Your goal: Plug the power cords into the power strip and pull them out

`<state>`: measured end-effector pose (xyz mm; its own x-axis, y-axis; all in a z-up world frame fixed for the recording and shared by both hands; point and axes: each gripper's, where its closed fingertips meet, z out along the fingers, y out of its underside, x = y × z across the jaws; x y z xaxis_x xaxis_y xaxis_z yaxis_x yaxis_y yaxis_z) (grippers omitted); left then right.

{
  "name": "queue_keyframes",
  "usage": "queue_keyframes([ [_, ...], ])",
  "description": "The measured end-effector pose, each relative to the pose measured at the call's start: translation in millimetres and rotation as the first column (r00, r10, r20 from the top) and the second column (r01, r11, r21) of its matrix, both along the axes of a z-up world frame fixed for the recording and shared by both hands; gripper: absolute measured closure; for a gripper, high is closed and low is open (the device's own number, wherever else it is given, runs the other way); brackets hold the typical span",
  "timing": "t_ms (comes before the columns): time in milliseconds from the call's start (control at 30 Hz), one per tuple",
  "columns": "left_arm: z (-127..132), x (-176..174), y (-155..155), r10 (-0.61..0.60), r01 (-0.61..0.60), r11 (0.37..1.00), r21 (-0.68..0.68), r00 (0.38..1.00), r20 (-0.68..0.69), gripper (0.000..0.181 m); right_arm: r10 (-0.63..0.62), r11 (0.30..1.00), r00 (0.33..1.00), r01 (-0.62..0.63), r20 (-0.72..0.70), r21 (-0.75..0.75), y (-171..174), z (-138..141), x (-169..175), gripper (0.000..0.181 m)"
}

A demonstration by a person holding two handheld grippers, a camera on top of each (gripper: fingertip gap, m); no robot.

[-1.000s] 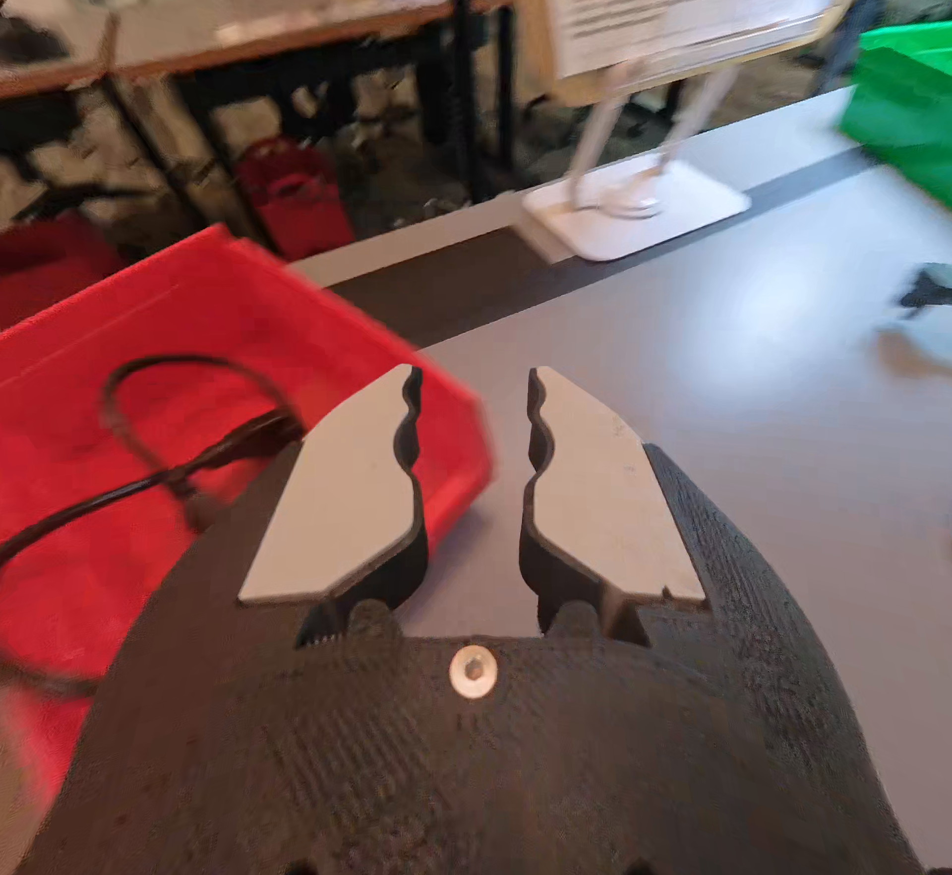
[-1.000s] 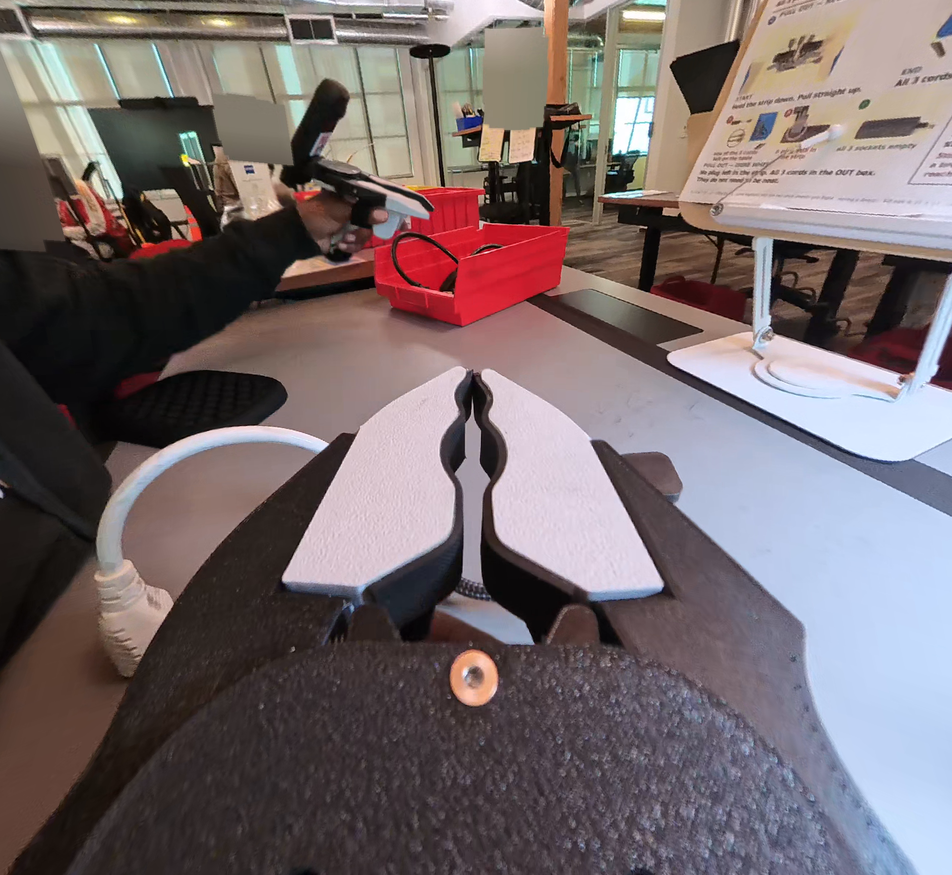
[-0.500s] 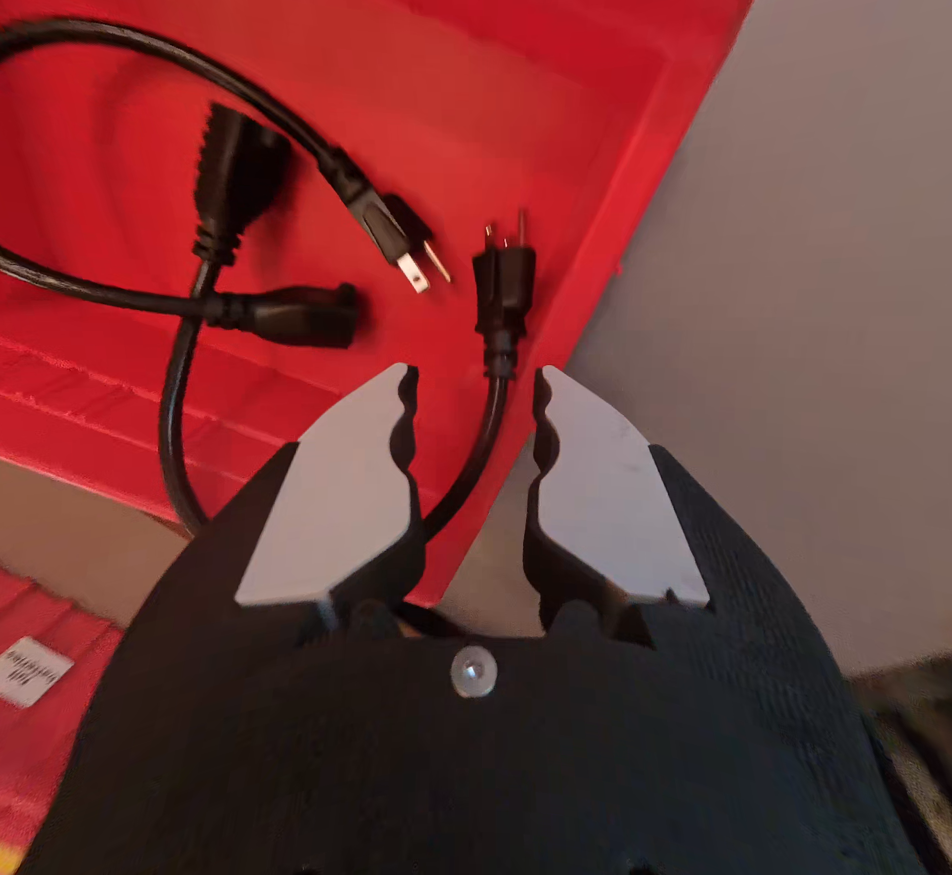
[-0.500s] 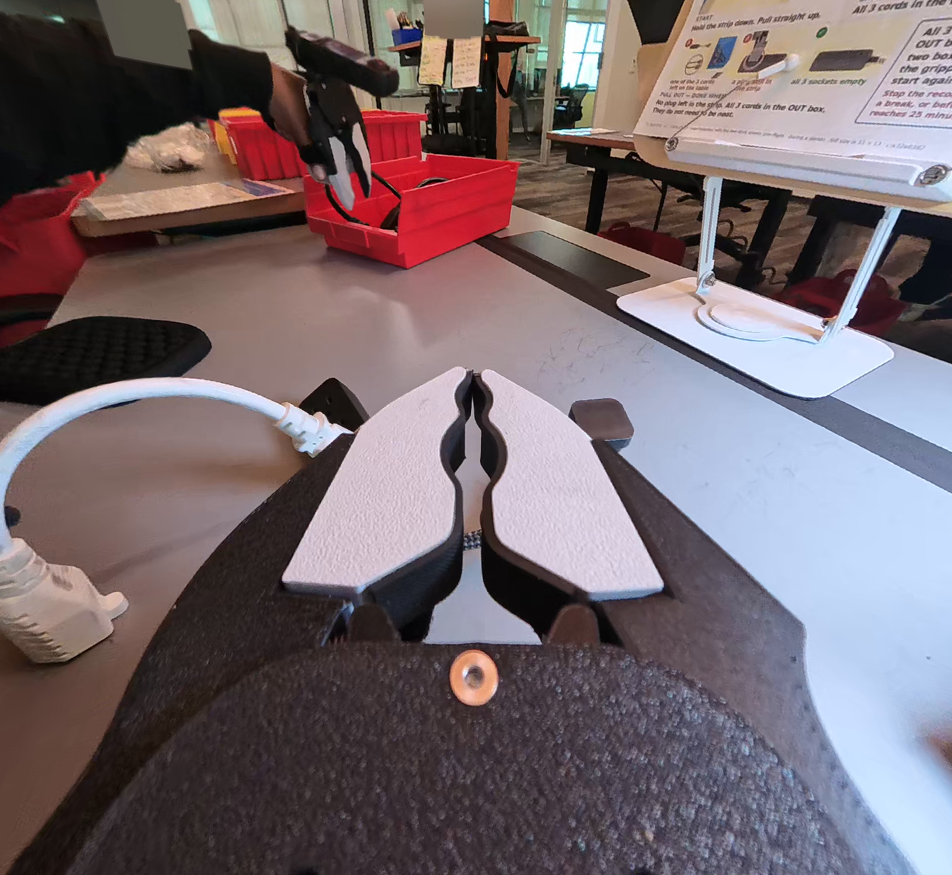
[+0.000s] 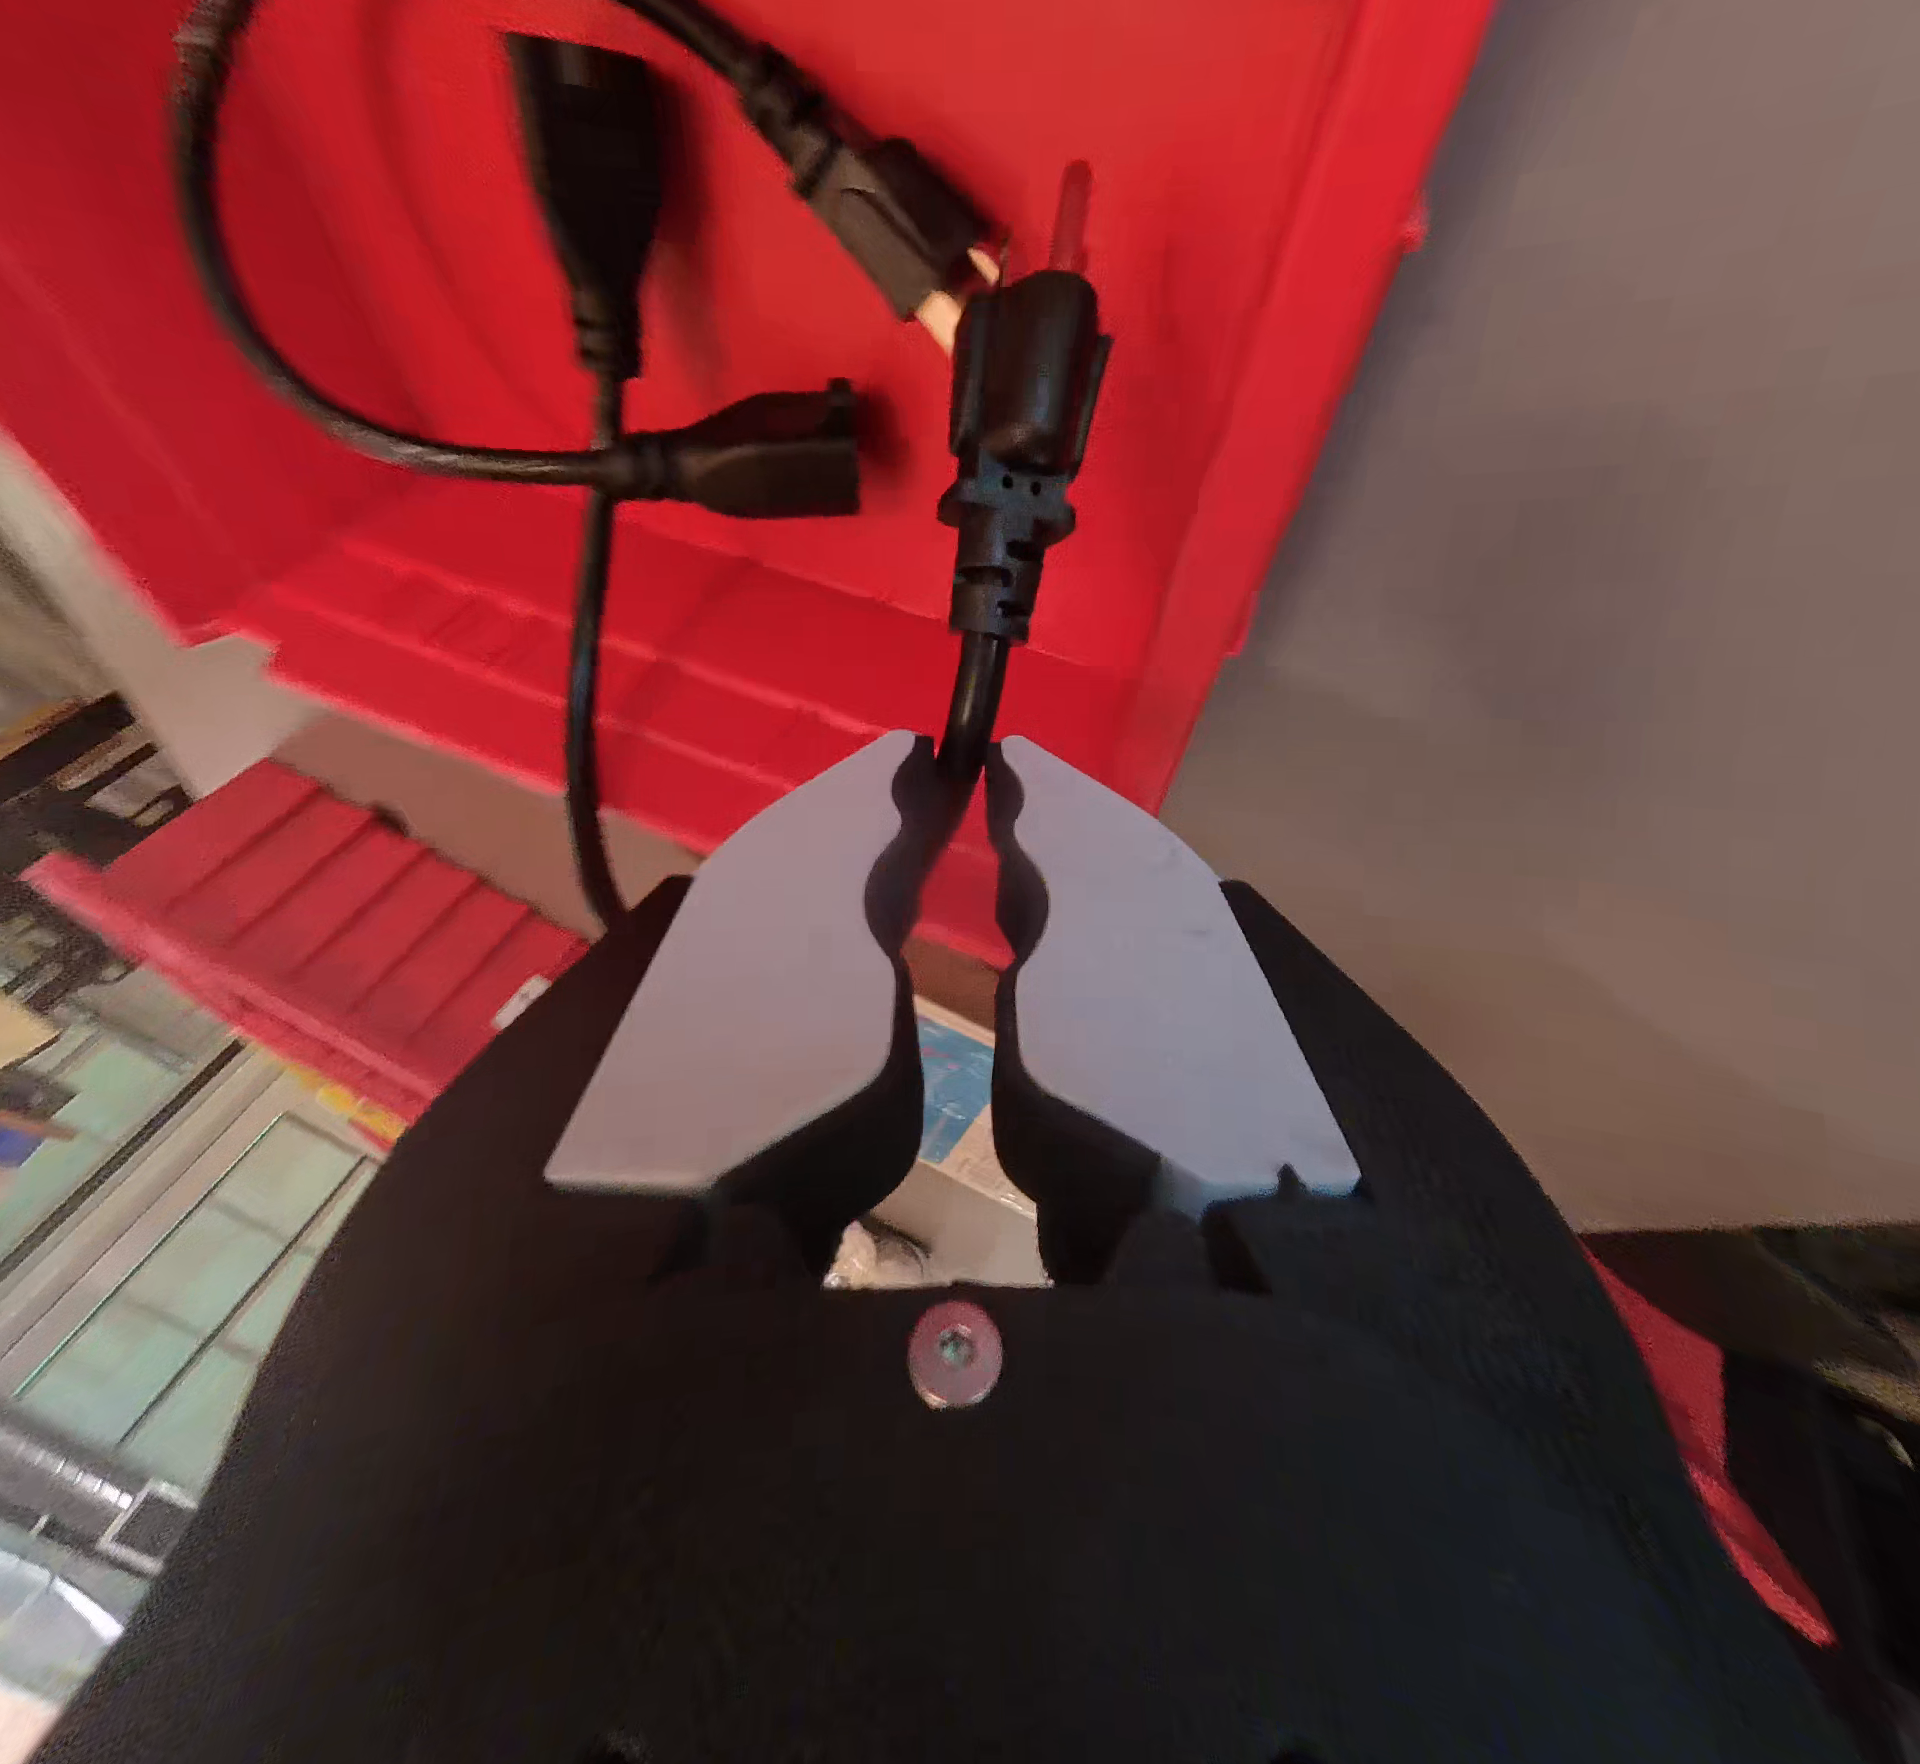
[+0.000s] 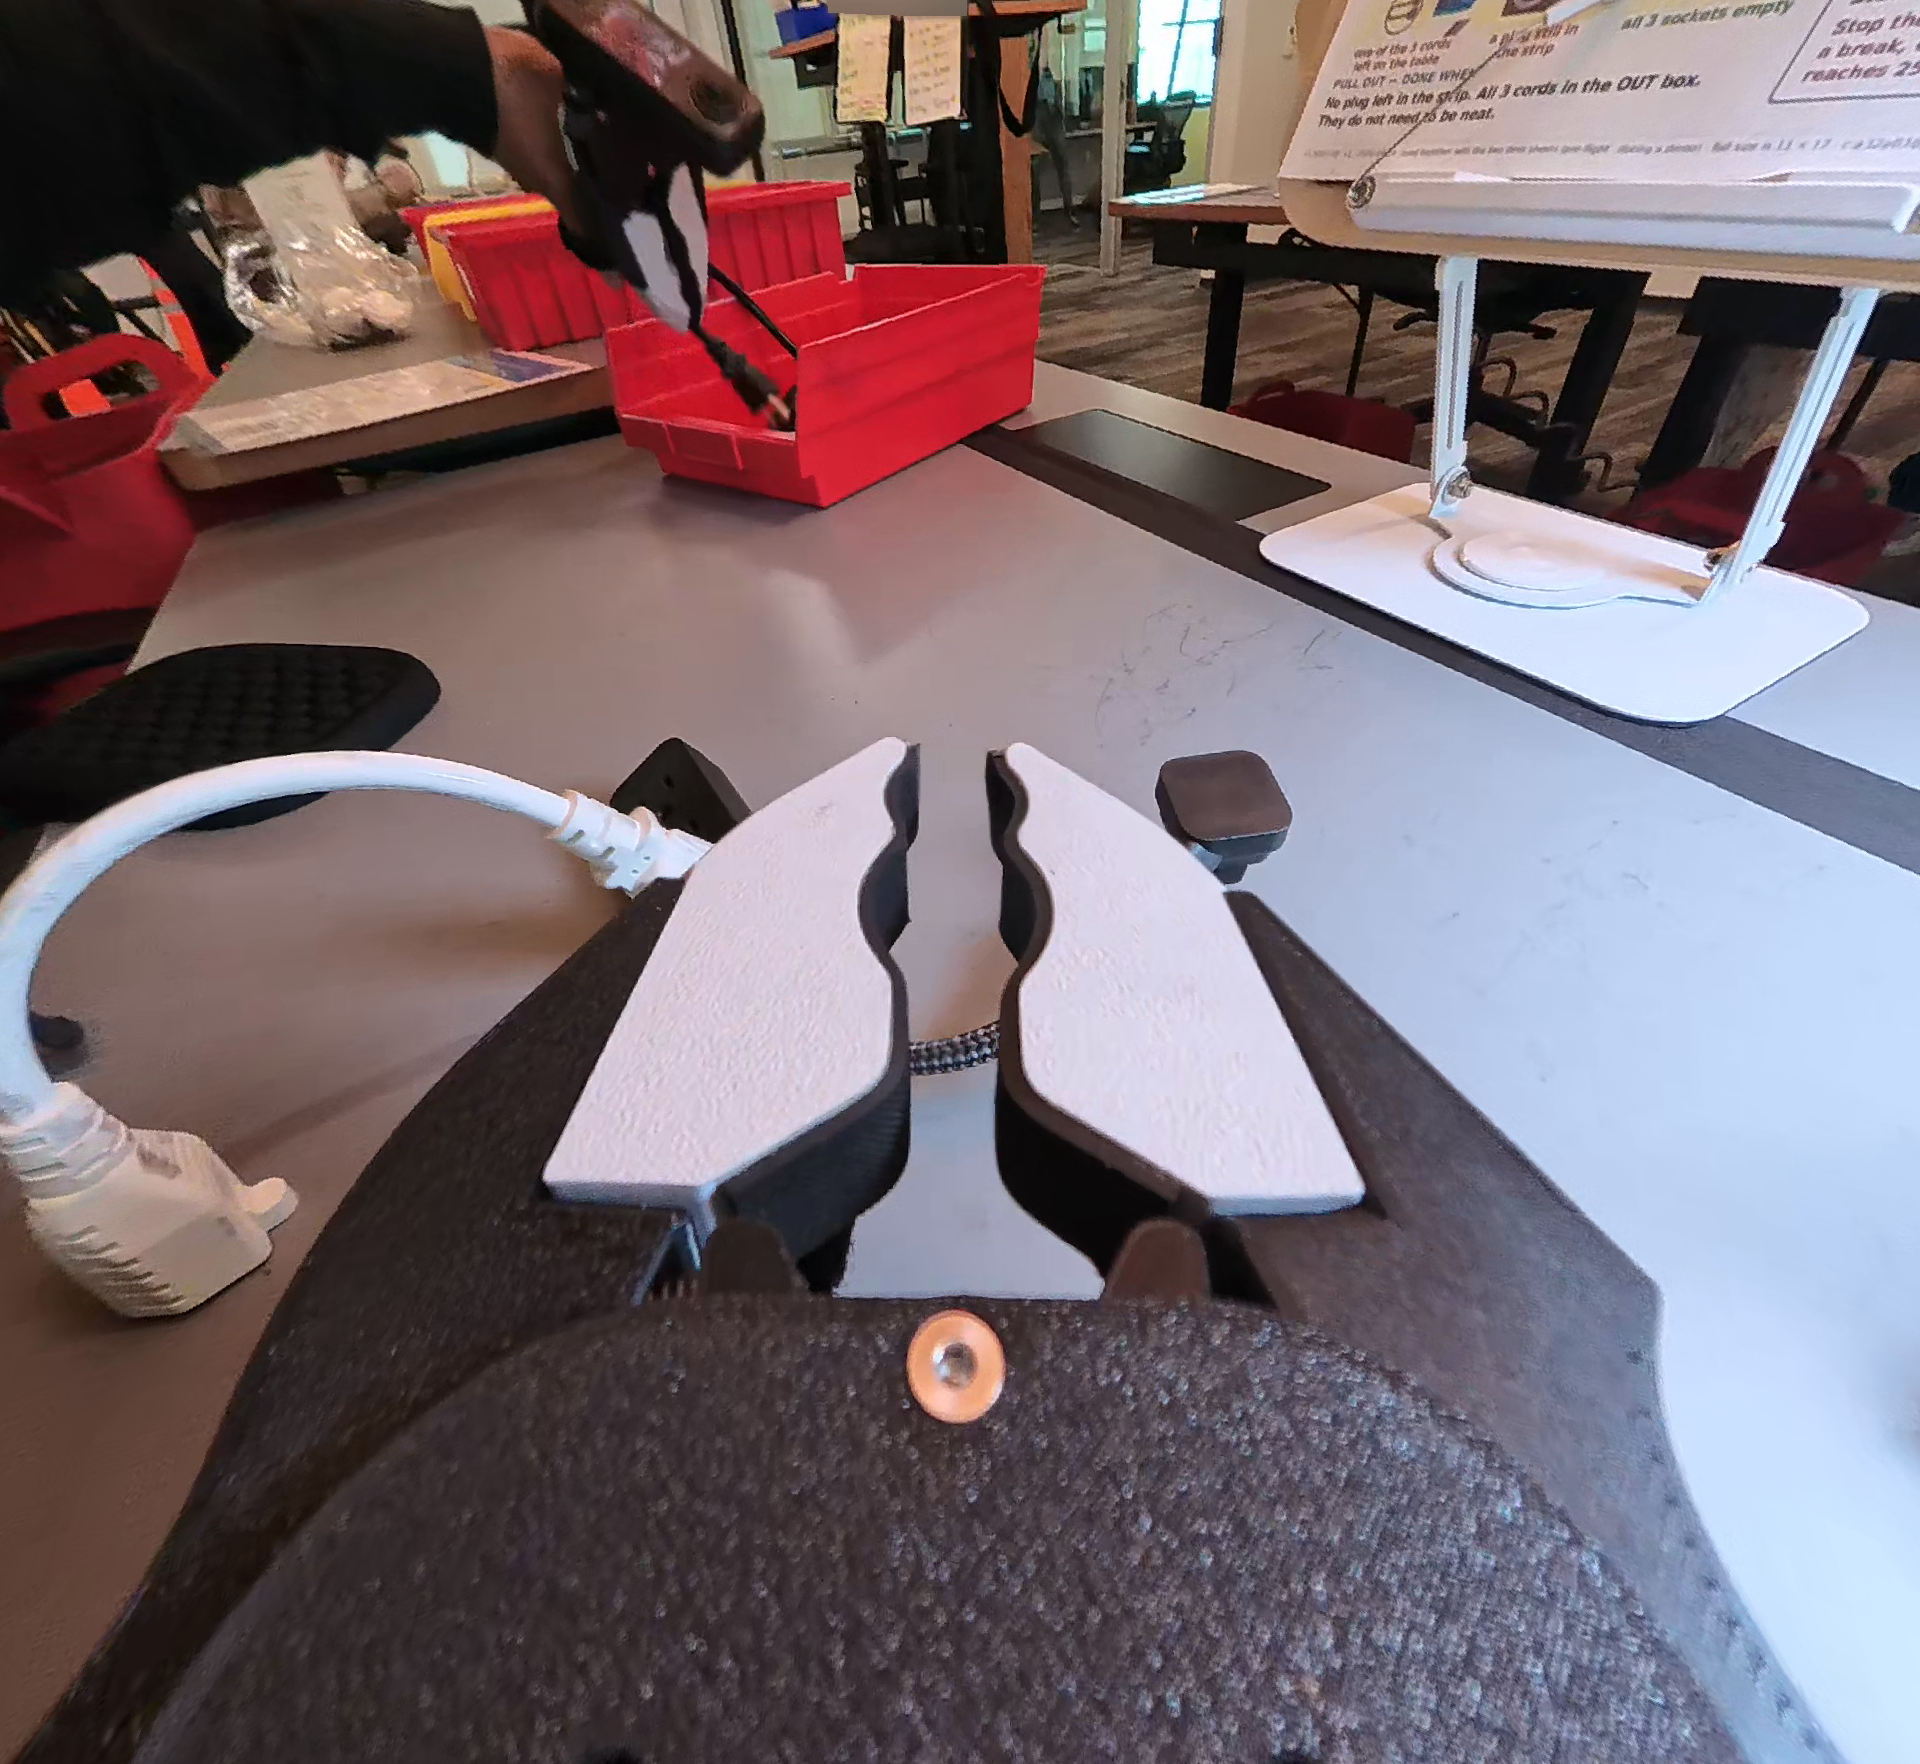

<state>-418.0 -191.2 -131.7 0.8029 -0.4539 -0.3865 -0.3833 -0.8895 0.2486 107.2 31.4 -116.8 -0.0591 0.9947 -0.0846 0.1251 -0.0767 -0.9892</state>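
My left gripper (image 5: 961,758) is shut on the black power cord (image 5: 977,696) just behind its plug (image 5: 1023,384), which hangs over the red bin (image 5: 1039,0). Two more black cord ends (image 5: 603,156) (image 5: 758,467) and another plug (image 5: 883,197) lie in the bin. The right wrist view shows the left gripper (image 6: 675,301) holding that cord over the bin (image 6: 904,364). My right gripper (image 6: 951,758) is slightly open and empty, low over the black power strip (image 6: 675,779), which it mostly hides. A white cord (image 6: 312,769) runs from the strip to a white plug (image 6: 135,1205).
A black square-headed part (image 6: 1226,800) sticks out right of my right fingers. A braided cable (image 6: 951,1049) lies under them. A white document stand (image 6: 1558,602) is at the right. A black mesh armrest (image 6: 208,717) is at the left. More red bins (image 6: 520,260) stand behind.
My left gripper dropped over the red bin, closed on the black cord behind its plug, and the plug has lifted. My right gripper went from shut to slightly open.
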Motion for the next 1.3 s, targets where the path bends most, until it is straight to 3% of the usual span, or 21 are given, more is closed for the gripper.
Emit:
queue_keyframes([
  [133,58.1,-3.3,24.8,0.014,0.014,0.975,0.222,0.992,-0.122,0.173,-0.002,1.000,1.000,0.002,-0.022,0.018,-2.2,7.0,1.8,0.168],
  [267,129.7,10.9,46.2,0.028,0.069,0.887,0.457,0.979,-0.203,0.174,-0.009,1.000,0.999,0.010,-0.035,0.023,-3.8,11.9,2.5,0.164],
  [367,183.0,35.3,58.7,0.006,0.153,0.778,0.609,0.968,-0.251,0.181,-0.007,0.999,0.998,0.009,-0.056,0.033,-6.7,16.9,3.8,0.181],
  [500,246.8,96.9,73.4,-0.084,0.236,0.568,0.788,0.970,-0.230,0.181,0.020,0.998,0.998,-0.017,-0.058,0.060,-15.0,22.2,5.0,0.181],
  [600,261.6,135.3,78.7,-0.174,0.257,0.504,0.824,0.965,-0.195,0.181,0.032,0.996,0.998,-0.028,-0.053,0.085,-21.8,26.9,4.4,0.181],
  [700,244.4,155.0,82.5,-0.235,0.271,0.519,0.811,0.957,-0.170,0.181,0.057,0.993,0.998,-0.053,-0.038,0.102,-32.2,28.0,3.5,0.181],
  [833,201.1,160.4,82.3,-0.278,0.251,0.563,0.788,0.955,-0.106,0.181,0.074,0.990,0.997,-0.071,-0.025,0.122,-42.6,27.2,1.5,0.181],
  [1067,89.0,141.9,60.8,-0.202,0.034,0.764,0.644,0.961,0.188,0.152,-0.001,1.000,0.995,0.000,-0.095,-0.011,-21.4,23.8,0.7,0.181],
  [1300,-27.9,145.6,21.5,-0.081,-0.090,0.912,0.400,0.917,0.391,0.144,-0.018,0.997,0.993,0.008,-0.113,-0.080,-10.7,21.2,2.9,0.181],
])
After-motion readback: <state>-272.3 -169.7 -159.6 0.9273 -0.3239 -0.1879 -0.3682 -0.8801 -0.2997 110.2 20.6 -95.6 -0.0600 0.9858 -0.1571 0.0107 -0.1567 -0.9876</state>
